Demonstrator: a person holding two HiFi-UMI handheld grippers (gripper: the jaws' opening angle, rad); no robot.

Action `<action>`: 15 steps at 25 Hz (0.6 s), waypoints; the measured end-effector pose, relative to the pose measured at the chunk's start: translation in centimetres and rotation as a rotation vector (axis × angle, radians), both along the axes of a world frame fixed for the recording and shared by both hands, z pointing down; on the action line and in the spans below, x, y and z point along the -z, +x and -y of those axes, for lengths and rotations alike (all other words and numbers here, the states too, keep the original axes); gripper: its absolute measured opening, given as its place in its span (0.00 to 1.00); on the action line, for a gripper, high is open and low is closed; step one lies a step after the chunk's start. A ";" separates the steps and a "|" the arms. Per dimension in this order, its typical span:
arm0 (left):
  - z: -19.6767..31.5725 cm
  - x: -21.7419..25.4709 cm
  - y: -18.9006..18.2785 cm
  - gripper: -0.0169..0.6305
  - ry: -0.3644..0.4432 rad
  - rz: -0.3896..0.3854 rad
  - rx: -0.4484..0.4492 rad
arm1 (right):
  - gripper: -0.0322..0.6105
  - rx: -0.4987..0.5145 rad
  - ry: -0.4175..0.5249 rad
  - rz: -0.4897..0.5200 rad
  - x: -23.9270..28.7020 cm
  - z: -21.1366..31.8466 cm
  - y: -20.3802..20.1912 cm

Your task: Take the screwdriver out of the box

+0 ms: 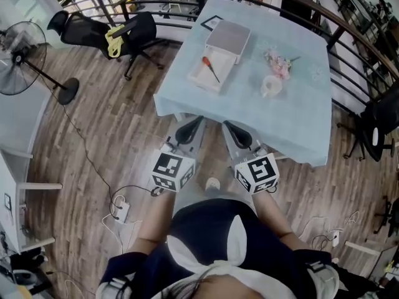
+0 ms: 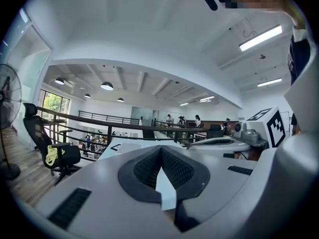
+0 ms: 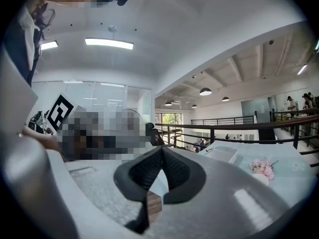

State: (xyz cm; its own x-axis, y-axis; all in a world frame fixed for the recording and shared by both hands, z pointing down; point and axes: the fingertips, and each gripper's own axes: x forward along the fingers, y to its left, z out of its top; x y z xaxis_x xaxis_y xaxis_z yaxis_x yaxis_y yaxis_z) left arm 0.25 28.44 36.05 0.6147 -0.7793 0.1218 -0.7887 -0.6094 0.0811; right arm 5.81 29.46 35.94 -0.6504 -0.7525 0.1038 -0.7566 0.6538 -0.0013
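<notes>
On the blue-clothed table (image 1: 299,123) lies an open white box (image 1: 215,58), its lid propped at the back. A red-handled screwdriver (image 1: 211,69) rests in the box's tray. Both grippers hang in front of the table's near edge, well short of the box. My left gripper (image 1: 198,121) is shut with nothing between its jaws, its tips meeting in the left gripper view (image 2: 160,148). My right gripper (image 1: 228,125) is also shut and holds nothing (image 3: 161,149). The box (image 3: 223,153) shows far ahead in the right gripper view.
Pink flowers (image 1: 277,62) and a white cup (image 1: 271,86) sit on the table right of the box. A standing fan (image 1: 22,48) and a black office chair (image 1: 124,33) are at the left, a curved railing (image 1: 349,30) behind, and a power strip with cables (image 1: 120,210) on the wooden floor.
</notes>
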 end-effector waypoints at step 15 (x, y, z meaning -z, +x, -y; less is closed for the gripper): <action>6.9 -2.4 1.6 0.05 -0.063 0.032 0.003 | 0.05 0.020 -0.053 0.024 -2.0 6.6 1.7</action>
State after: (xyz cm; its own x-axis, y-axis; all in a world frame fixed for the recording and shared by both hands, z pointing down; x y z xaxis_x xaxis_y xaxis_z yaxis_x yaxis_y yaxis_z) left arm 1.84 21.57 38.41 0.6071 -0.7715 0.1906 -0.7935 -0.6013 0.0937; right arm 7.52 22.87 37.90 -0.6677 -0.7335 0.1271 -0.7431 0.6670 -0.0540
